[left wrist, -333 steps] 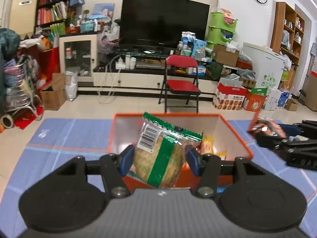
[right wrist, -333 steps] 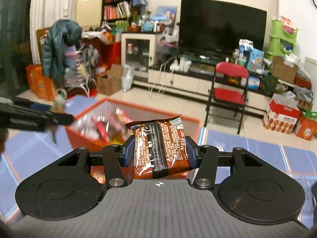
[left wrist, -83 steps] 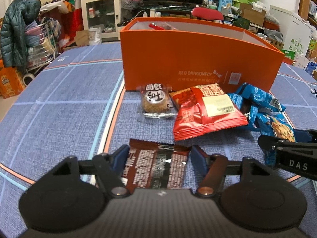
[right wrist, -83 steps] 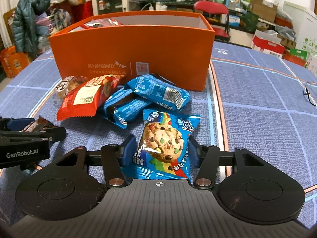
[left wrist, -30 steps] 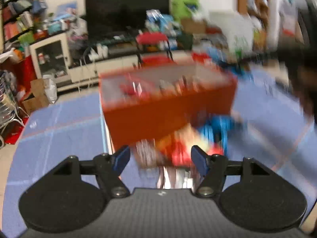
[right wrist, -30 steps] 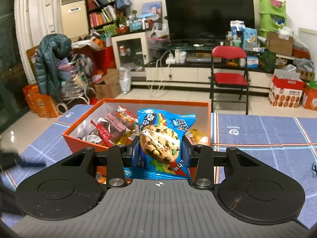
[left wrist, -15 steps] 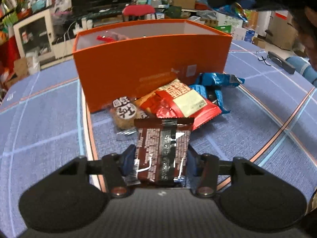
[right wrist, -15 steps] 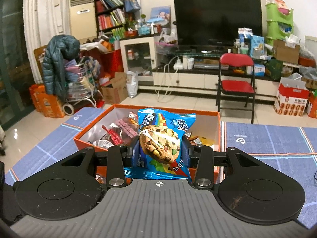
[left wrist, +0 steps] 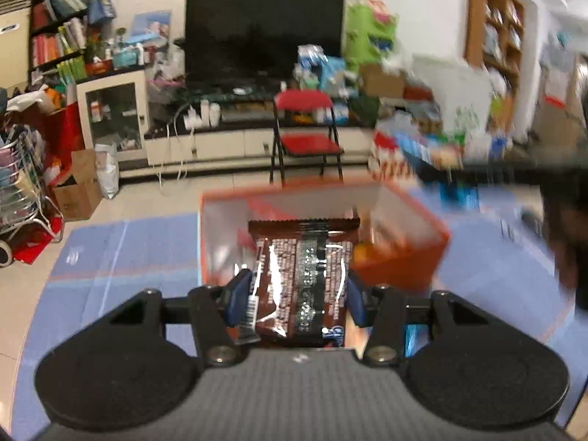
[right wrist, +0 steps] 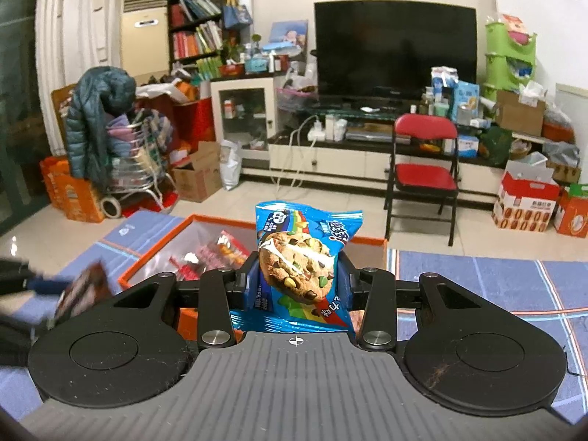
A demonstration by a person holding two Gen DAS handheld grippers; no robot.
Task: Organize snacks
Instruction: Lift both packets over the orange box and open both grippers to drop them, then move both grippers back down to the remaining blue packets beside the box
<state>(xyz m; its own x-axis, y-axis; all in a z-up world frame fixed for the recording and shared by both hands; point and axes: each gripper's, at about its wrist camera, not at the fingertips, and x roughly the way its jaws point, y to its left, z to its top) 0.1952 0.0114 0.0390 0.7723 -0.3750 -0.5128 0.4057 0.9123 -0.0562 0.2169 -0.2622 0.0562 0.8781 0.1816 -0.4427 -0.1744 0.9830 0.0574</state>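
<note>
Crinkly brown snack packet (left wrist: 299, 279) pinched in the closed left gripper (left wrist: 296, 296) and blue cookie packet (right wrist: 299, 270) clamped in the right gripper (right wrist: 296, 284) hang above the orange box (right wrist: 154, 253); both look light, soft, probably crushable, best held mid-wrapper.

Glossy foil brown packet (left wrist: 301, 279); glossy plastic cookie packet (right wrist: 299, 270)
</note>
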